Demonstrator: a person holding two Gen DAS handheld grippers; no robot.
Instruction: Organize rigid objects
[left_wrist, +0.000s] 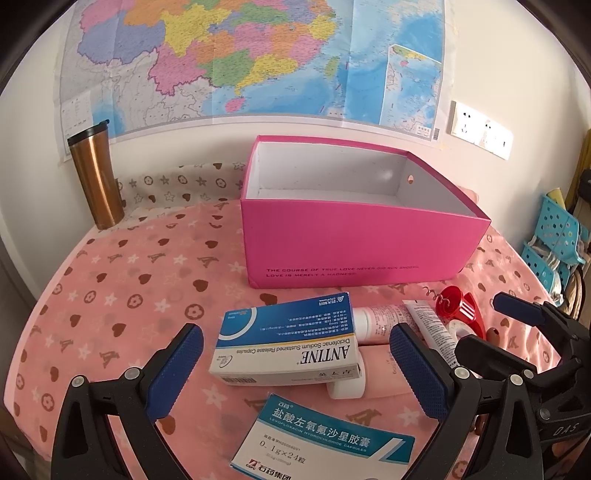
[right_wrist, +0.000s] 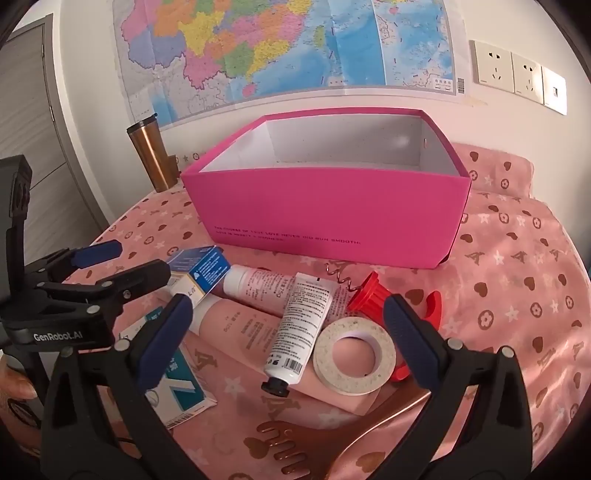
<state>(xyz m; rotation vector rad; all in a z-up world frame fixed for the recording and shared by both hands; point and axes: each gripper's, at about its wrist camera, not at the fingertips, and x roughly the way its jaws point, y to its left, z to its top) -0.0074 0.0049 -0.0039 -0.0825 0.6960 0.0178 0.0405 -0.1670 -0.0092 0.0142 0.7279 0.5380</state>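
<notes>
An open pink cardboard box (left_wrist: 354, 240) (right_wrist: 325, 218) stands at the back of the pink cloth, and what shows of its inside is bare. In front lies a pile: a blue-white ANTINE medicine box (left_wrist: 288, 343), a second medicine box (left_wrist: 325, 439), a pink bottle (right_wrist: 258, 284), a white tube (right_wrist: 303, 325), a tape roll (right_wrist: 354, 354), a red corkscrew (right_wrist: 369, 295) and a rose-gold comb (right_wrist: 332, 435). My left gripper (left_wrist: 295, 332) hovers open over the ANTINE box. My right gripper (right_wrist: 286, 302) hovers open over the white tube. Neither holds anything.
A copper tumbler (left_wrist: 96, 177) stands at the back left by the wall, under a map. A blue perforated basket (left_wrist: 554, 236) sits past the table's right edge. Wall sockets (right_wrist: 517, 74) are at the upper right. The two grippers are close side by side.
</notes>
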